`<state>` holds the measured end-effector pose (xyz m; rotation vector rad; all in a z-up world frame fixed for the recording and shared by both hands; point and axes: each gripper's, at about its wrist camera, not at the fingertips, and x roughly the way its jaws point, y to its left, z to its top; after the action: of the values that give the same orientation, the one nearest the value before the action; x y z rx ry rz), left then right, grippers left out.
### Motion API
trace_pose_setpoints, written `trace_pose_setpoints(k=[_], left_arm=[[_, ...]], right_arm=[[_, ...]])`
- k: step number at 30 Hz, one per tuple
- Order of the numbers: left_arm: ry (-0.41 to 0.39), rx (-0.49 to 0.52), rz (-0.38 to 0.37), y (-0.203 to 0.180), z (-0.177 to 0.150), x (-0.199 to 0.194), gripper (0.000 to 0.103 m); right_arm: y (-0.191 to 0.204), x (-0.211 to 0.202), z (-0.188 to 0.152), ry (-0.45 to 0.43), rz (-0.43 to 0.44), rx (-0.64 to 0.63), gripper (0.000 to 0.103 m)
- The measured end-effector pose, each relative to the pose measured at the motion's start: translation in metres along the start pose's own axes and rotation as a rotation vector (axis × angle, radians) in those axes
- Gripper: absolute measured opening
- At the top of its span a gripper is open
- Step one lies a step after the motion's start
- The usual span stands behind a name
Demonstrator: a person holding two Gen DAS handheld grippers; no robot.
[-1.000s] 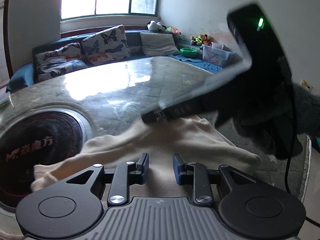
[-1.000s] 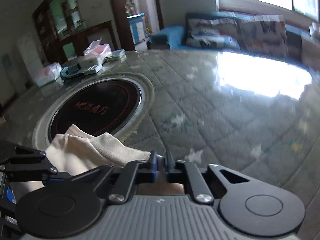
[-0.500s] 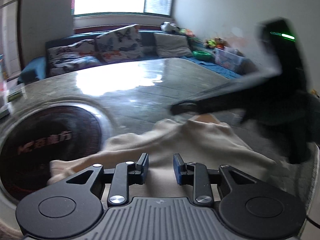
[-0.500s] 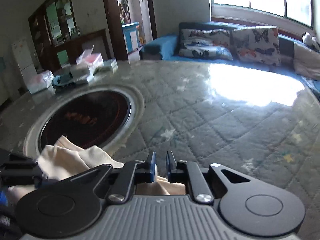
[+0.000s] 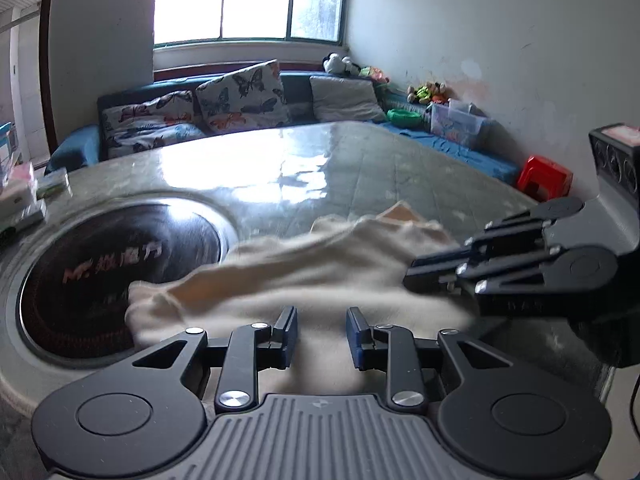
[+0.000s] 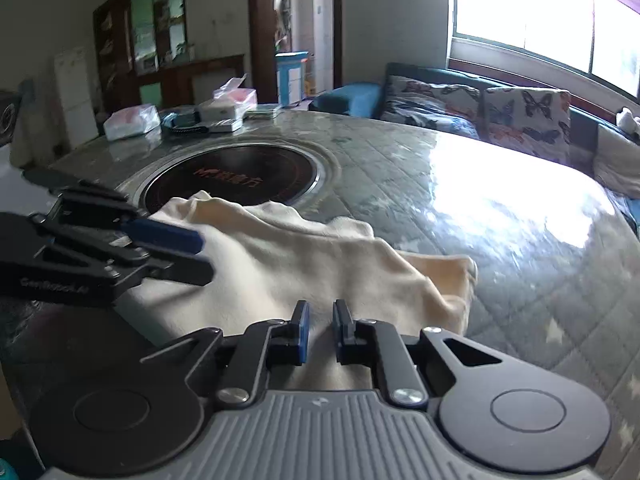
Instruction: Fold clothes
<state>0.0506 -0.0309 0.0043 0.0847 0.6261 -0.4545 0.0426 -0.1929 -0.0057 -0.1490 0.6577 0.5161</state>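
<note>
Cream garment [image 5: 312, 272] bunched on worktop [image 5: 400, 176], partly over inset hob [image 5: 120, 264]. Left hand-held gripper [image 5: 322, 334] and right hand-held gripper [image 6: 321, 330] both parted, gripping nothing; possible snagging, uneven folds from loose layers.

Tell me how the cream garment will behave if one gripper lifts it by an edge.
The garment lies in soft wrinkles and folds, so it will probably hang limp and sag. It looks thin, likely light. The tabletop looks glossy, so any trailing cloth may slide along it rather than stay put.
</note>
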Motion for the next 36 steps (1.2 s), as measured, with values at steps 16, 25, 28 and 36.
trace_pose_setpoints(k=[16,25,28,36], left_arm=[[-0.031,0.053,0.04,-0.022,-0.029,-0.02,0.03],[-0.071,0.024,0.064,-0.015,-0.032,-0.039,0.03],[-0.053,-0.009,0.068,-0.006,-0.04,-0.035,0.032],[-0.048,-0.051,0.056,0.006,-0.035,-0.041,0.034]], right_arm=[[0.053,-0.021,-0.015,-0.028,0.046,-0.145,0.012],[0.053,-0.038,-0.016,-0.053,0.034,-0.162,0.012],[0.042,-0.045,-0.022,-0.038,0.004,-0.132,0.012],[0.023,-0.052,-0.024,-0.031,0.011,-0.062,0.014]])
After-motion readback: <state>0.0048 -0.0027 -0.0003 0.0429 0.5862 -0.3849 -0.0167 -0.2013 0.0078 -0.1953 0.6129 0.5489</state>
